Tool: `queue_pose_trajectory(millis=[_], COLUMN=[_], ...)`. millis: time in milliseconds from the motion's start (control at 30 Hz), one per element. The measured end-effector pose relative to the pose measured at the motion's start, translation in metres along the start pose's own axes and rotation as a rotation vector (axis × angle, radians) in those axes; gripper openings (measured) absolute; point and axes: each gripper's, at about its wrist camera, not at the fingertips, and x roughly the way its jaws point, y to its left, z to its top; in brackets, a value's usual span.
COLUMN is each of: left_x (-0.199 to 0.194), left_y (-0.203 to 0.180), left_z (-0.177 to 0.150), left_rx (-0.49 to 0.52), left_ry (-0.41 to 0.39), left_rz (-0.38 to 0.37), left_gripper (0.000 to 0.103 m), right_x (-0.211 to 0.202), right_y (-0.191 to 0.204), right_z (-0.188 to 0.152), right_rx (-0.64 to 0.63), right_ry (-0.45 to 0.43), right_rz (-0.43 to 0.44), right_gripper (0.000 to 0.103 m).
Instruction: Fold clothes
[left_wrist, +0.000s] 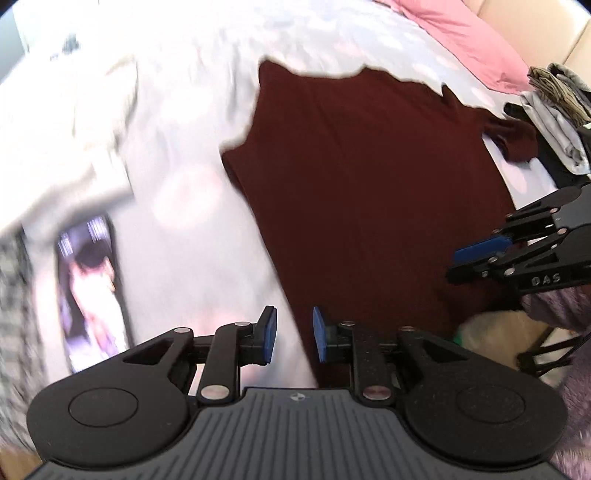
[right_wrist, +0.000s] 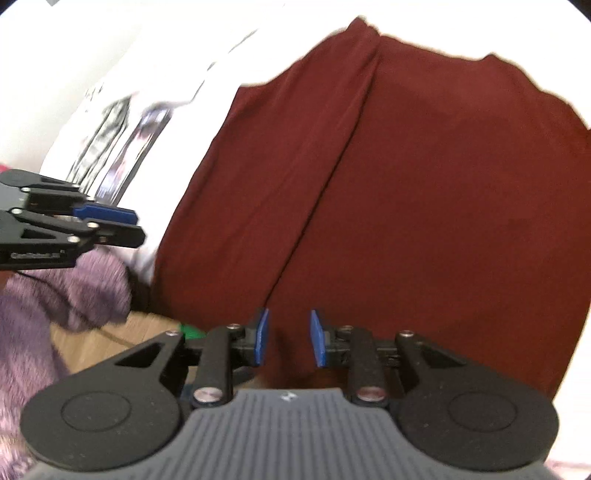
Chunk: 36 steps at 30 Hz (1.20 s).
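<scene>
A dark red garment (left_wrist: 369, 184) lies spread flat on a pale bedsheet (left_wrist: 192, 129), one short sleeve (left_wrist: 513, 140) sticking out at the far right. My left gripper (left_wrist: 293, 336) is open above the garment's near left edge, nothing between its blue pads. At the right, my right gripper (left_wrist: 476, 258) hovers over the near right part. In the right wrist view the garment (right_wrist: 443, 203) fills the frame with a long crease (right_wrist: 332, 166) down it. There my right gripper (right_wrist: 286, 338) is open and empty. The left gripper (right_wrist: 125, 225) shows side-on at the left.
A stack of folded clothes (left_wrist: 554, 110) sits at the bed's right side, near a pink pillow (left_wrist: 480, 40). A lit phone screen (left_wrist: 92, 291) lies on the sheet at the left. A purple fuzzy sleeve (right_wrist: 74, 295) and wooden floor (right_wrist: 92, 343) are below the bed edge.
</scene>
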Motion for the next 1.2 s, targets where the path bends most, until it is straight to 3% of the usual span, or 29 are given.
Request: queue_pose_trajectory(millis=[200, 267, 300, 367, 633, 700, 833, 867, 933, 967, 1000, 1200], left_x=[0.008, 0.015, 0.02, 0.03, 0.072, 0.079, 0.084, 0.085, 0.088, 0.089, 0.09, 0.093], left_y=[0.018, 0.023, 0.025, 0.031, 0.051, 0.055, 0.058, 0.059, 0.06, 0.06, 0.061, 0.062], left_z=[0.046, 0.06, 0.065, 0.072, 0.096, 0.101, 0.106, 0.107, 0.11, 0.111, 0.112, 0.114], left_rx=[0.031, 0.041, 0.045, 0.04, 0.002, -0.002, -0.02, -0.024, -0.034, -0.038, -0.043, -0.063], left_ry=[-0.062, -0.086, -0.098, -0.11, -0.073, -0.058, -0.027, -0.019, -0.004, 0.004, 0.011, 0.058], left_rz=[0.032, 0.038, 0.043, 0.045, 0.01, 0.012, 0.015, 0.016, 0.017, 0.018, 0.02, 0.06], left_gripper=[0.021, 0.029, 0.032, 0.037, 0.041, 0.041, 0.025, 0.017, 0.012, 0.009, 0.008, 0.007], right_x=[-0.01, -0.011, -0.011, -0.011, 0.023, 0.034, 0.062, 0.069, 0.08, 0.088, 0.095, 0.111], right_y=[-0.025, -0.035, -0.041, -0.052, -0.081, -0.088, -0.094, -0.096, -0.1, -0.102, -0.102, -0.111], right_z=[0.036, 0.051, 0.059, 0.075, 0.158, 0.181, 0.223, 0.231, 0.242, 0.247, 0.251, 0.268], right_rx=[0.003, 0.011, 0.02, 0.038, 0.045, 0.041, 0.047, 0.054, 0.064, 0.065, 0.065, 0.136], right_ry=[-0.107, -0.15, -0.172, -0.209, -0.283, -0.293, -0.311, -0.305, -0.269, -0.243, -0.229, -0.298], right_rz=[-0.013, 0.0, 0.006, 0.019, 0.092, 0.11, 0.151, 0.164, 0.21, 0.255, 0.291, 0.301], right_gripper=[0.028, 0.028, 0.03, 0.043, 0.047, 0.047, 0.055, 0.056, 0.047, 0.015, 0.005, 0.005])
